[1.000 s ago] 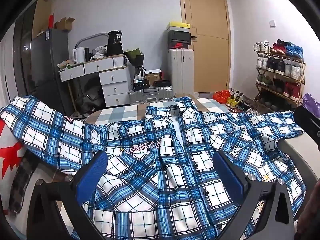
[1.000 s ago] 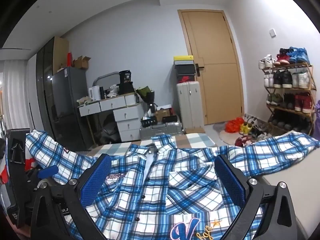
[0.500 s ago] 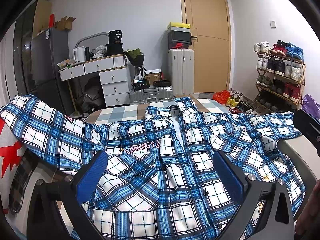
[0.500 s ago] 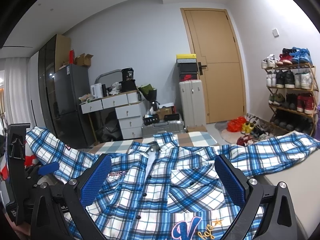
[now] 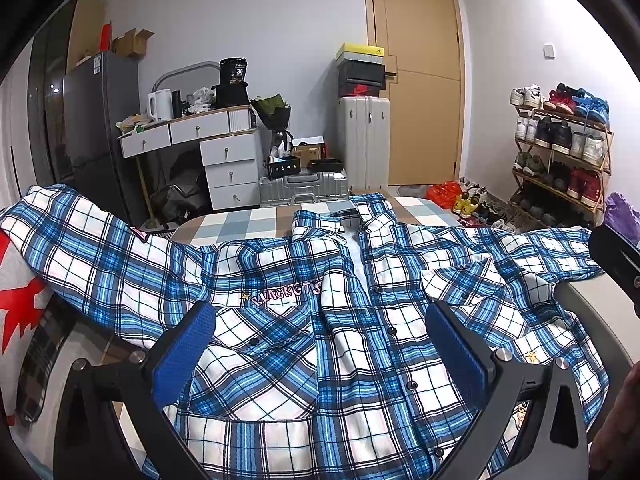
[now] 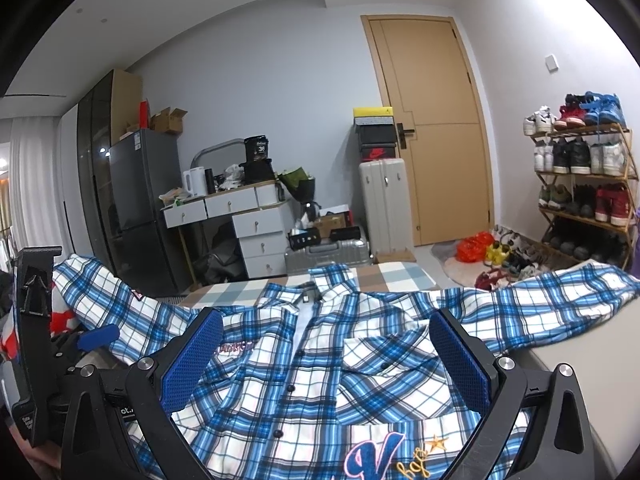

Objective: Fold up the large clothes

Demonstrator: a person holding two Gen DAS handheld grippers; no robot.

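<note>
I had the plaid shirt (image 5: pixel 320 320) spread face up and buttoned across the bed (image 5: pixel 240 220), its hem cut off below both views. My left gripper (image 5: pixel 320 356) and right gripper (image 6: pixel 326 364) hung above it, fingers spread wide and holding nothing. The left sleeve's (image 5: pixel 80 240) cuff ran out of frame, and the right sleeve (image 6: pixel 560 300) trailed past the bed's edge.
</note>
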